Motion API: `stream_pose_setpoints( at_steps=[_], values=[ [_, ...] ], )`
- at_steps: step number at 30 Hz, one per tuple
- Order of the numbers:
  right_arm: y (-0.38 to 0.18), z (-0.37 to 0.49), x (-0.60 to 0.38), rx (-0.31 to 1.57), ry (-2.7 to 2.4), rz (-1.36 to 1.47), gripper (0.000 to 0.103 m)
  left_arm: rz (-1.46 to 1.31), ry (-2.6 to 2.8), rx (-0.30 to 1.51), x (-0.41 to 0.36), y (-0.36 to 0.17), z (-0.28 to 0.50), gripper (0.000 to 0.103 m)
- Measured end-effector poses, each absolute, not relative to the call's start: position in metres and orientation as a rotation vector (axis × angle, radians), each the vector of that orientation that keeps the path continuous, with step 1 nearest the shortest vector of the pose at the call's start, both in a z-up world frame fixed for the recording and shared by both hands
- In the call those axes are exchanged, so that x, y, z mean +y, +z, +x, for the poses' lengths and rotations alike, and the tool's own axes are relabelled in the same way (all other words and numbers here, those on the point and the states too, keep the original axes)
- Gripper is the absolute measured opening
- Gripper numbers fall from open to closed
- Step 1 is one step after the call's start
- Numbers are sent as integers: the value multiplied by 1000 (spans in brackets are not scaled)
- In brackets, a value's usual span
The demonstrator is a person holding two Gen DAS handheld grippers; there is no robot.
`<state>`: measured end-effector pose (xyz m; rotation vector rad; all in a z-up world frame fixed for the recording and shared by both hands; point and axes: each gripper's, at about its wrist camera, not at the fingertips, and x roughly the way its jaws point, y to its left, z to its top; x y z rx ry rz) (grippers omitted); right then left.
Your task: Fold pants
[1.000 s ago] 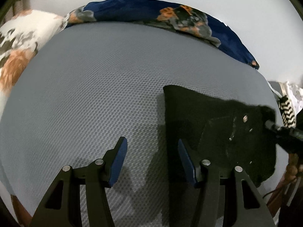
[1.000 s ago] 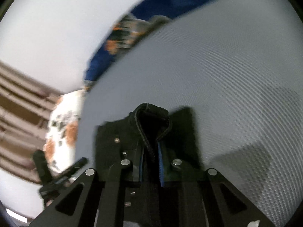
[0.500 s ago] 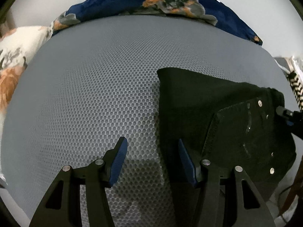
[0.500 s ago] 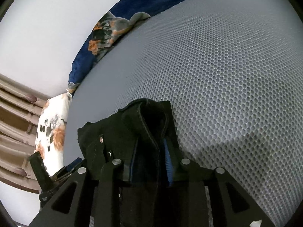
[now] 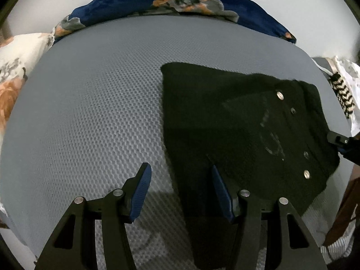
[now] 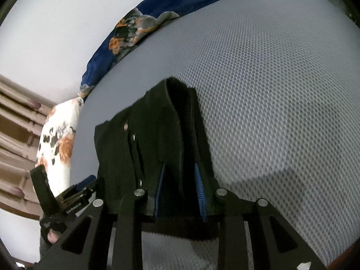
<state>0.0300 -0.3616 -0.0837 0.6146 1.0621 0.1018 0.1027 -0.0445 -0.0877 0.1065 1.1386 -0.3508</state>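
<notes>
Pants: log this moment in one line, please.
pants: black, folded, flat on grey mat | left gripper: jaws open, empty, over pants' edge | right gripper: jaws loose around the waistband fold

Home bedroom. Bed with grey honeycomb-mesh mattress cover filling both views. Navy floral pillow at far edge against plain white wall; white pillow with orange and grey flowers at the corner. Brown panelled wooden furniture beside the bed in right wrist view. Striped fabric at the bedside.
</notes>
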Motion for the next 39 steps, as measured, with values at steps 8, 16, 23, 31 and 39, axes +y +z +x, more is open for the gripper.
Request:
stream_pose_setpoints(
  at_steps=[8,16,23,31,39],
  values=[
    [-83,11,-353,1069,116,601,25,120,-380,1133,-49,-86,82,57],
    [-76,2,-342,1052,90,534,13,115,-391,1131,-49,-84,71,57],
    [-65,-10,-336,1030,63,513,11,117,-396,1136,-46,-83,67,57],
    [-90,-12,-343,1087,35,541,10,103,-404,1171,-46,-96,70,59],
    [-91,-9,-346,1099,47,557,14,56,-406,1185,-44,-100,77,68]
  ],
)
